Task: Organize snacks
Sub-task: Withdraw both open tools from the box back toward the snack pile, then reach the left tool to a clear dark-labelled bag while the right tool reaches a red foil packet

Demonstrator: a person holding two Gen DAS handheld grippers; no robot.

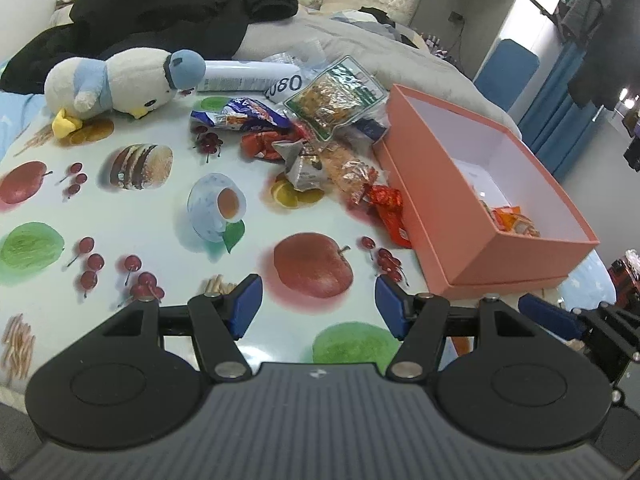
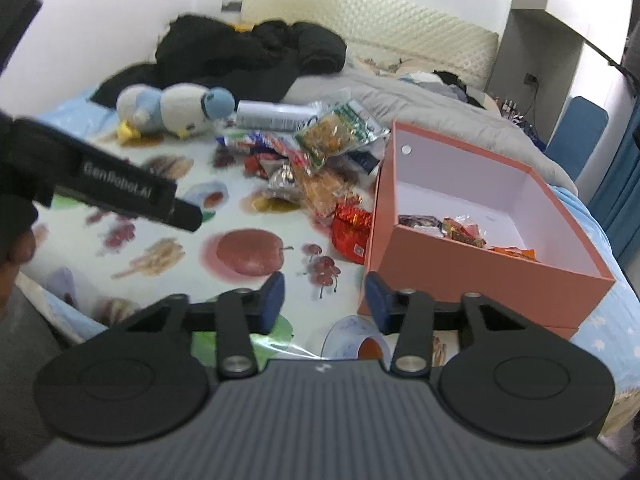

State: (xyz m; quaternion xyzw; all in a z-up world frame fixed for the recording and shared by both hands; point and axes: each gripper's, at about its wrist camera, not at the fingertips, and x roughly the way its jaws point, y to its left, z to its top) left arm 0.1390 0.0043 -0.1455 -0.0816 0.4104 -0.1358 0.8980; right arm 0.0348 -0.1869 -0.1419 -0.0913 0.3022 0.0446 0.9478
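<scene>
A pile of snack packets [image 1: 320, 136] lies on the fruit-print tablecloth [image 1: 160, 220], left of an open salmon-pink box [image 1: 448, 216]; the pile shows in the right wrist view too [image 2: 312, 160]. The box [image 2: 480, 264] holds a few packets [image 2: 464, 234] at its near end. A red packet [image 2: 352, 232] lies against the box's left wall. My left gripper [image 1: 319, 306] is open and empty above the table's near edge, short of the pile. My right gripper [image 2: 325, 300] is open and empty near the box's front left corner. The left gripper's black body [image 2: 120, 196] shows at the left.
A white and blue plush penguin [image 1: 120, 80] lies at the table's far left. A white cylinder [image 1: 248, 76] lies behind the pile. Black clothing [image 1: 168, 8] and grey bedding [image 1: 360, 44] are heaped on the bed behind. The table's near edge is right under both grippers.
</scene>
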